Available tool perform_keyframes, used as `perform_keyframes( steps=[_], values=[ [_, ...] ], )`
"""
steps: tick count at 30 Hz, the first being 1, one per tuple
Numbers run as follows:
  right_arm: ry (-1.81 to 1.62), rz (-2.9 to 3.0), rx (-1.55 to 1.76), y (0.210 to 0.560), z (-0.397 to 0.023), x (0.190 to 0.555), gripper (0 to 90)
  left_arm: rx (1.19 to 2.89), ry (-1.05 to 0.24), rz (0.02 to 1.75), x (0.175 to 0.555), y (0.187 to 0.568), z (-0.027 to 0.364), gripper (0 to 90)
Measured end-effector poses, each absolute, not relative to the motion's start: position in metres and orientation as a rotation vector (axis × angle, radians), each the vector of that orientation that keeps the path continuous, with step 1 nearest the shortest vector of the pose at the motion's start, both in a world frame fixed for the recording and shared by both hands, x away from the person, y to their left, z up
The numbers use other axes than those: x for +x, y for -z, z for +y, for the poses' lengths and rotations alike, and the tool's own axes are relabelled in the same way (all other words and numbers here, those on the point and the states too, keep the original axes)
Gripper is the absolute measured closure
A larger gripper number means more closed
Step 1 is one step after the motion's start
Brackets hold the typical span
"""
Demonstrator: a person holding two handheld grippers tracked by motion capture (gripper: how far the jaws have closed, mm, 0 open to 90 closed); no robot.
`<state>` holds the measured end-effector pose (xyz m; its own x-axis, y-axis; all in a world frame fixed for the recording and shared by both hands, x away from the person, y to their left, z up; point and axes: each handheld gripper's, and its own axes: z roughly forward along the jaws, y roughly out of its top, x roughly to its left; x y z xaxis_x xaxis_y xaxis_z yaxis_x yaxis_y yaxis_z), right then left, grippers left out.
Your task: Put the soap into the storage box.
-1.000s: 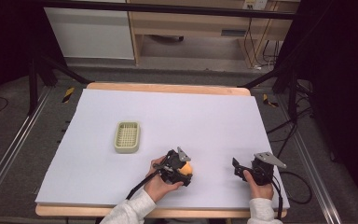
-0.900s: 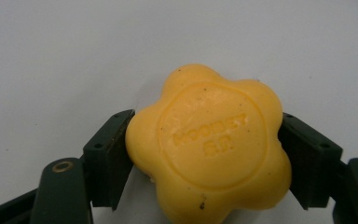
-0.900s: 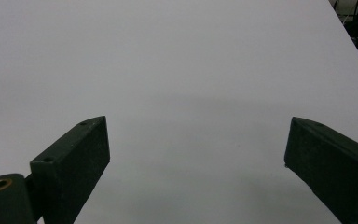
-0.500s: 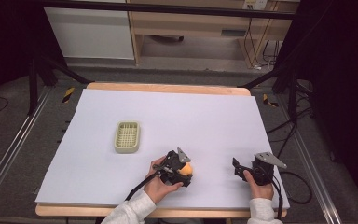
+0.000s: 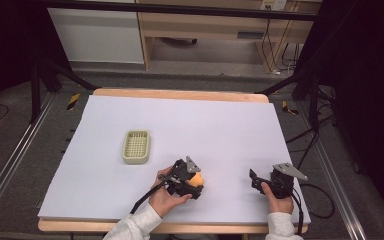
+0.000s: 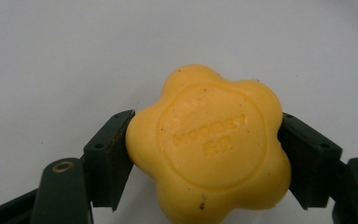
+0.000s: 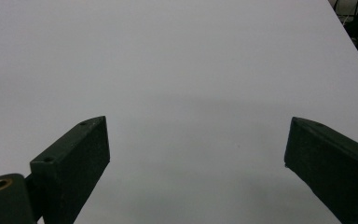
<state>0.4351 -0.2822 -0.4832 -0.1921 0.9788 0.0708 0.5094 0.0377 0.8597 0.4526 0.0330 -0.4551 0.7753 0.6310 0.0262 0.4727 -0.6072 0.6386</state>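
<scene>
A yellow flower-shaped soap [image 6: 209,144] with raised lettering sits between the two black jaws of my left gripper [image 6: 205,156], and both pads press on its sides. From above, that left gripper [image 5: 189,181] is at the front middle of the table, the soap [image 5: 198,180] peeking out orange-yellow at its tip. My right gripper [image 5: 255,180] rests near the front right, its jaws wide apart. In the right gripper view, my right gripper [image 7: 196,154] has nothing but the white sheet between its jaws.
A pale green slotted soap dish [image 5: 136,146] lies on the white sheet [image 5: 210,125], left of and beyond my left gripper. The wooden table edge [image 5: 180,93] runs along the back. Cables trail off the front right corner.
</scene>
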Motion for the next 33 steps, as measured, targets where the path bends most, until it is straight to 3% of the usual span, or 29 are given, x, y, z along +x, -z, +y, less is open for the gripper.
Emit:
perform_keyframes(
  steps=[33],
  values=[
    [-1.053,1.753,1.499,0.484,-0.28,0.435,6.4,2.273,-0.357,0.931,0.462,0.424,0.107,26.5]
  ],
)
